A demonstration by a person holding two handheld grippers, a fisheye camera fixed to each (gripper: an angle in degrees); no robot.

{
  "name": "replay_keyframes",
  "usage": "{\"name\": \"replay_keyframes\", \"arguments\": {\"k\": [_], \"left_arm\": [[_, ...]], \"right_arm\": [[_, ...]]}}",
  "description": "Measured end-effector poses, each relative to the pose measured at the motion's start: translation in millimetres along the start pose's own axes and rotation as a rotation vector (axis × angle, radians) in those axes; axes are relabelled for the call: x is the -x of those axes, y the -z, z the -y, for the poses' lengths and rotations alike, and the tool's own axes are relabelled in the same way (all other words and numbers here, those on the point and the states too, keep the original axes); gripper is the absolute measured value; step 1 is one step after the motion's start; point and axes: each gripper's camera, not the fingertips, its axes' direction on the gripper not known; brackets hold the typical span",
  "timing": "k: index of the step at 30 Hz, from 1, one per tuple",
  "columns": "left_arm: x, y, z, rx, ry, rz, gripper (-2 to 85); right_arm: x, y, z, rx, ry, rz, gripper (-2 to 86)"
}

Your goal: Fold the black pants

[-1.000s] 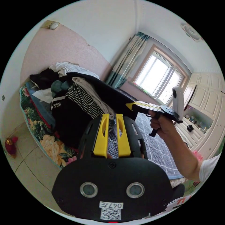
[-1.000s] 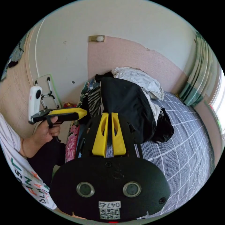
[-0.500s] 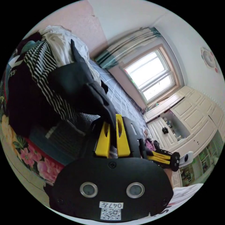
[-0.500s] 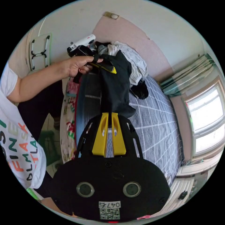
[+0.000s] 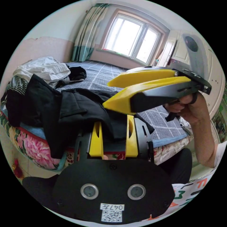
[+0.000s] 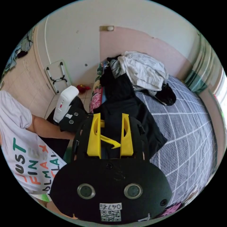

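Left tool spread wide, black pants between, right tool above

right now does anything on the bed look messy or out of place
Yes. The black pants lie crumpled, partly hanging over the bed's edge, not flat. Behind them clothes are heaped loosely: a white garment on top and a striped one. Both hand-held grippers are open.

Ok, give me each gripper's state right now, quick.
Left gripper: open, jaws spread, the black pants lying loose between them.
Right gripper: open, above the pants, gripping nothing.
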Motion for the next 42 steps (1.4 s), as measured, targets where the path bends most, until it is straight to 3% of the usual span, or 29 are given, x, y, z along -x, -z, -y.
{"name": "replay_keyframes", "arguments": {"k": [4,7,13,20,29,33,36,42], "left_arm": [[3.4,-1.9,-6.4,-0.056,0.011,-0.073,13.8],[4.2,-6.0,-7.6,-0.068,0.034,-0.136,13.2],[-10.1,2.2,0.5,-0.12,0.042,-0.144,12.4],[-36.4,-10.7,17.0,-0.066,0.025,-0.057,5.1],[-75.3,-22.8,43.2,-0.146,0.012,-0.01,-0.5],[-95.1,-22.2,90.6,-0.224,-0.043,0.017,-0.7],[-114.6,-44.7,146.4,-0.184,-0.112,-0.024,-0.8],[-211.1,-134.1,270.5,-0.078,-0.305,-0.206,-0.9]], "right_arm": [[-1.1,-37.9,15.2,0.197,0.081,0.096,4.9],[-1.4,-37.0,7.1,0.249,0.116,0.047,0.9],[-33.4,51.1,-47.9,0.059,-0.074,-0.155,0.1],[-97.6,155.4,-170.7,-0.202,-0.461,-0.035,0.0],[-67.7,277.3,-282.5,-0.332,-0.516,-0.322,0.0],[-52.3,328.3,-310.7,-0.218,-0.472,-0.523,0.0],[-53.7,354.0,-335.3,-0.087,-0.487,-0.656,0.0],[-48.6,383.7,-432.6,0.144,-0.672,-0.726,0.0]]}}
